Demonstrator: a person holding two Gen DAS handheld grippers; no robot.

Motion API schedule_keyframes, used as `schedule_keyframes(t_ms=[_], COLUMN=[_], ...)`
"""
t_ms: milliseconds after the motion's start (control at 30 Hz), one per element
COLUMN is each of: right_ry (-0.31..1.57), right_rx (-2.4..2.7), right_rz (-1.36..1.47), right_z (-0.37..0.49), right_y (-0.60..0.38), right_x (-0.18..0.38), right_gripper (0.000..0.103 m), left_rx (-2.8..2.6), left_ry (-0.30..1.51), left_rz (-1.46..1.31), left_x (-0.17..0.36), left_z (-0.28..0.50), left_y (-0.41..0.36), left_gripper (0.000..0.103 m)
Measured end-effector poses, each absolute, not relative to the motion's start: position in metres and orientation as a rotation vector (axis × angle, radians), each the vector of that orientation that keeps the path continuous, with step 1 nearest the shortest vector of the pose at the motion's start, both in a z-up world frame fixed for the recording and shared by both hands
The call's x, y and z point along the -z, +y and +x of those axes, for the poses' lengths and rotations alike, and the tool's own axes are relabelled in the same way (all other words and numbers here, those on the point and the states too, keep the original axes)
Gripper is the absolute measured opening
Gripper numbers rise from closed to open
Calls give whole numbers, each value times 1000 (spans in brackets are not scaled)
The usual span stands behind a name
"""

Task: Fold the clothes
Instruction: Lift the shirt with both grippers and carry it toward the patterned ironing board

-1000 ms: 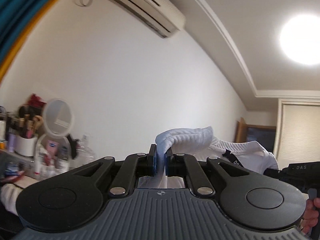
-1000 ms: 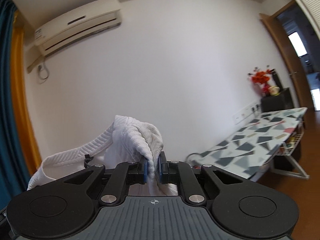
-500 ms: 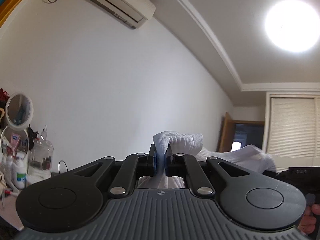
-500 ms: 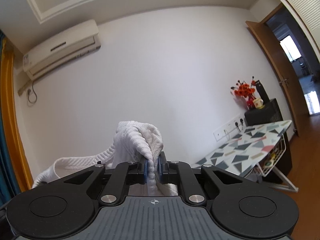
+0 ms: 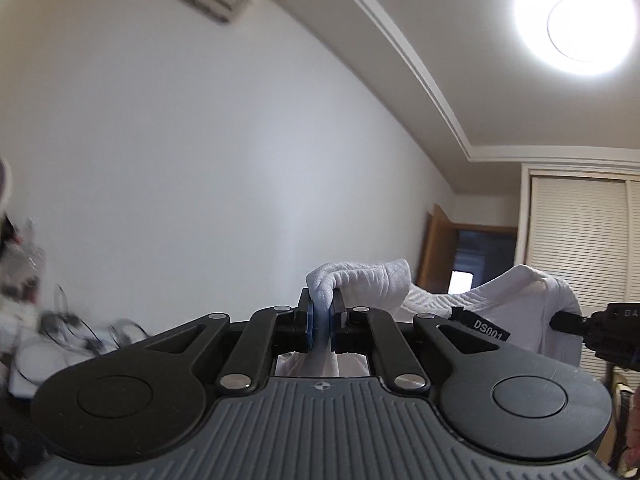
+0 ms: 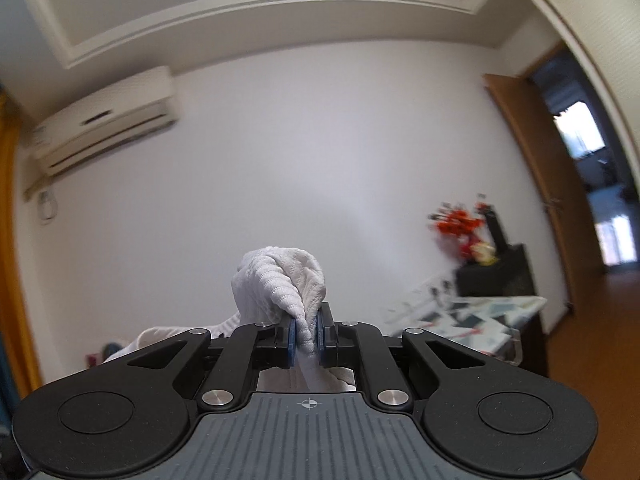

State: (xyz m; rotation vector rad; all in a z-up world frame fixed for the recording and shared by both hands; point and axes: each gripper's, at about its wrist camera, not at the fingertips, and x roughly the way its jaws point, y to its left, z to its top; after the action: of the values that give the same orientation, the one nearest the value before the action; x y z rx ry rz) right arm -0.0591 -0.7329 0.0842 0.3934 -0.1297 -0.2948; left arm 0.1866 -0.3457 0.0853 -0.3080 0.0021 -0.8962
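Blurred clutter [image 5: 24, 312], garment [image 5: 500, 308] bottom hidden.

- The air conditioner [image 6: 106, 120] is mounted high on the white wall [image 6: 320, 160], just under the ceiling moulding; it serves as my landmark.
- A loop of cable [image 6: 47, 204] hangs just below its left end.
- An orange curtain edge [image 6: 20, 280] runs down the wall to the left of it.
- Far to its right and much lower, red flowers [image 6: 458, 222] stand on a black cabinet [image 6: 496, 276].
- In front of that cabinet, a table with a geometric patterned top [image 6: 472, 318], blurred.
- Further right of the unit, a wooden door [image 6: 532, 184] stands open.
- From the other side, a round ceiling light [image 5: 576, 20] glows well to the right of the unit.
- Louvred closet doors [image 5: 580, 240] stand below that light.
- Blurred clutter and cables [image 5: 60, 328] sit low beneath the unit.
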Motion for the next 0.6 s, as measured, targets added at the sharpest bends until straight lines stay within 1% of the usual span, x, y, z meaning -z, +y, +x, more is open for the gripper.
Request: schedule_keyframes(t_ms=[167, 367, 467, 600], right_ry=[-99, -64, -66, -91], right_rx=[350, 412, 401, 390], right_rz=[412, 435, 432, 411], right_z=[-39, -12, 39, 92], right_y=[-779, -835, -859, -893], right_x=[-73, -61, -63, -78], right_gripper=[9, 9, 9, 9], left_rx=[926, 954, 951, 1005], left_ry=[53, 21, 32, 136], left_rz=[-355, -390, -401, -374], left_x=[-69, -62, -57, -41], left_z=[218, 282, 323, 379], left_y=[-387, -428, -451, -495], left_gripper=[7, 7, 6, 7])
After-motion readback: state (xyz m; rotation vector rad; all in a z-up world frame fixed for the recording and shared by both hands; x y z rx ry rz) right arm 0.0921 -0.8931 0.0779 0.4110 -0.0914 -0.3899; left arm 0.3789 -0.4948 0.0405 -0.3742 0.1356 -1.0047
